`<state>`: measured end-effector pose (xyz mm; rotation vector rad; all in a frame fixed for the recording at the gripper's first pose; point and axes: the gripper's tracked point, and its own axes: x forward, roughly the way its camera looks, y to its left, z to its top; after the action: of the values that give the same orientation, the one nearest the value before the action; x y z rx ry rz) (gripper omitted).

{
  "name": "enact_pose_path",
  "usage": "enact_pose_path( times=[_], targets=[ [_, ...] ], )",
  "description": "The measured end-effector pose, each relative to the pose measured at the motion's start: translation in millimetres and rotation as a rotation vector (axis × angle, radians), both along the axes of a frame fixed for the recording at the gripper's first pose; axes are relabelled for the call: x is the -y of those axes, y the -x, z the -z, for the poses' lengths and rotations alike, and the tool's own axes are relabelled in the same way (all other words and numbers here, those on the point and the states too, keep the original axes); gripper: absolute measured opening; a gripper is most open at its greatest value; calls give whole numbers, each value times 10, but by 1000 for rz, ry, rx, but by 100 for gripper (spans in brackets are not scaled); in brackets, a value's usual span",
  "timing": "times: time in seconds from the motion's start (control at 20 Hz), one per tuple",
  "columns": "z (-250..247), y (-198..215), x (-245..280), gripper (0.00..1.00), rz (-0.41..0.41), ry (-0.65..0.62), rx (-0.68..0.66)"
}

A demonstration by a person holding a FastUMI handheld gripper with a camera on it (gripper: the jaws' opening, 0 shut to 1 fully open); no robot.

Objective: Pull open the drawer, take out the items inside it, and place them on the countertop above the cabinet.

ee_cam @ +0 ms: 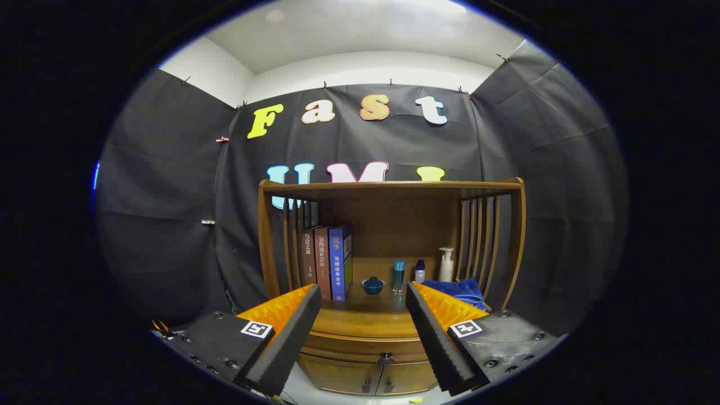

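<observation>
Two fingers wide apart, before drawer.

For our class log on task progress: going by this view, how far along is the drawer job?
Nothing looks done yet: the drawer sits shut under the countertop, its knob untouched. In hand: the tongs are open, empty and held back from the cabinet, lined up with it. Left: pull the drawer open, take out what is inside, and set it on the countertop beside the books, bowl and bottles.
</observation>
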<state>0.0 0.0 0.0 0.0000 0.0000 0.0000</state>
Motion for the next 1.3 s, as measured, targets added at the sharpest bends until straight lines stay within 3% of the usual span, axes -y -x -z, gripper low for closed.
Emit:
enact_pose_path(
  times=[0.5, 1.3],
  targets=[
    [-11, 9, 175, 98, 40, -9, 0],
    [22, 21, 165, 98, 39, -10, -6]
  ],
)
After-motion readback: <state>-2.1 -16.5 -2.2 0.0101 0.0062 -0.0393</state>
